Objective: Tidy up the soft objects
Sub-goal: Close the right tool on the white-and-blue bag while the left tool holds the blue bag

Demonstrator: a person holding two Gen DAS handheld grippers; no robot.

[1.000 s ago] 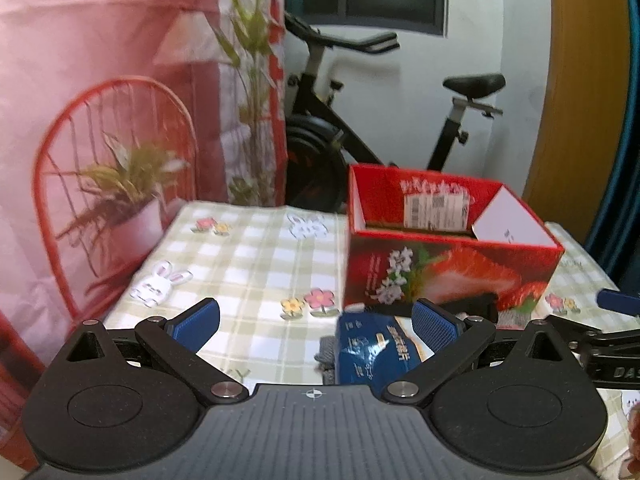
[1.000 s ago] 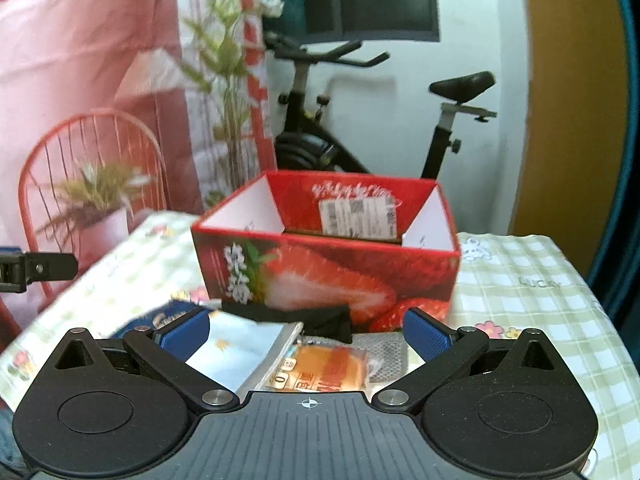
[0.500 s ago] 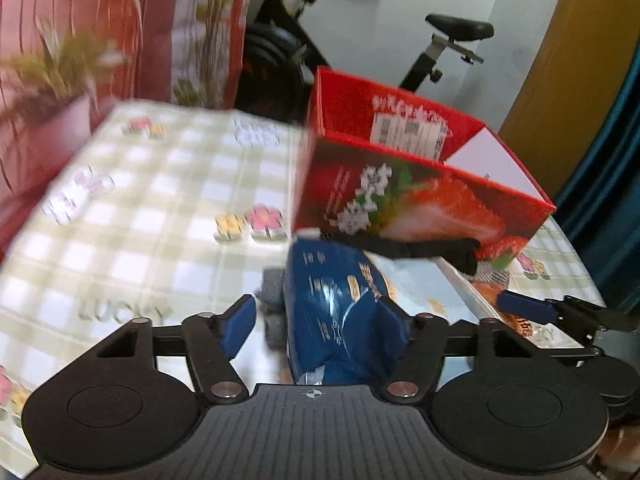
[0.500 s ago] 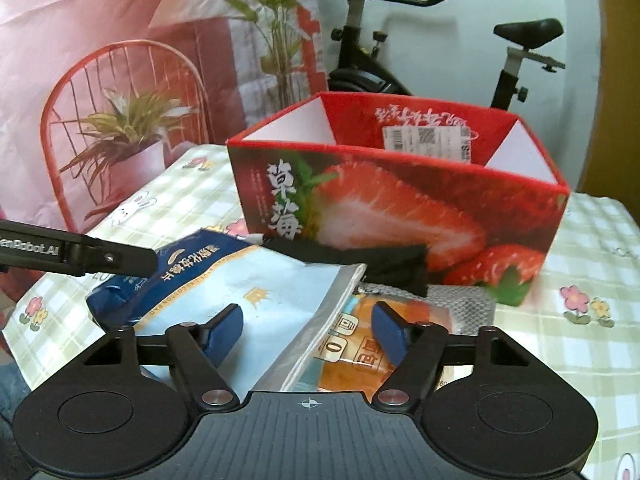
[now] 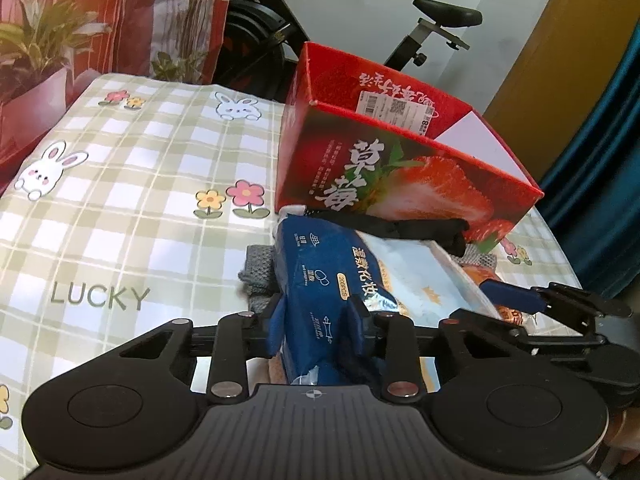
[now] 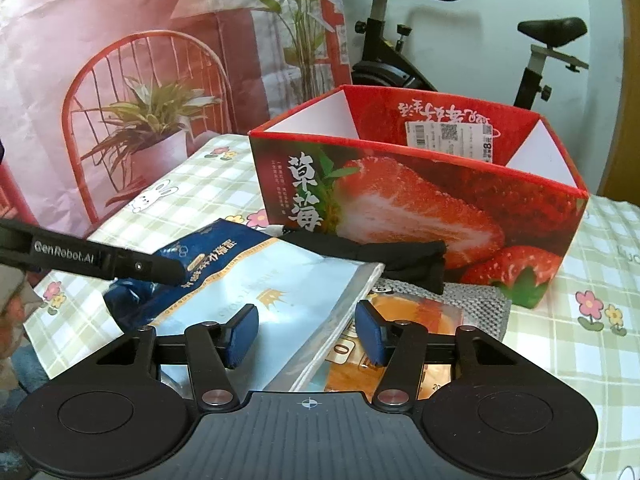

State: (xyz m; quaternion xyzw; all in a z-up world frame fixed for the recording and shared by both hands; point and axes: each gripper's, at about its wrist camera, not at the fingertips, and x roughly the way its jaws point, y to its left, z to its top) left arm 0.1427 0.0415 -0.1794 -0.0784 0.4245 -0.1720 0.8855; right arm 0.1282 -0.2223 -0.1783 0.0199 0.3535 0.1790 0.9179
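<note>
Closure is the change: a second ago the left gripper [image 5: 316,326] stood spread above the table; now it pinches the blue cotton-pad pack [image 5: 324,280], so lifting can likely begin. The right gripper [image 6: 306,330] has narrowed but remains open, straddling the pale blue pouch [image 6: 256,300]. Ahead of both stands the strawberry box [image 6: 420,200], the likely destination. A black cloth [image 6: 384,254] lies across the pouch's far end, an orange packet [image 6: 404,320] and grey knit [image 6: 476,304] underneath.
</note>
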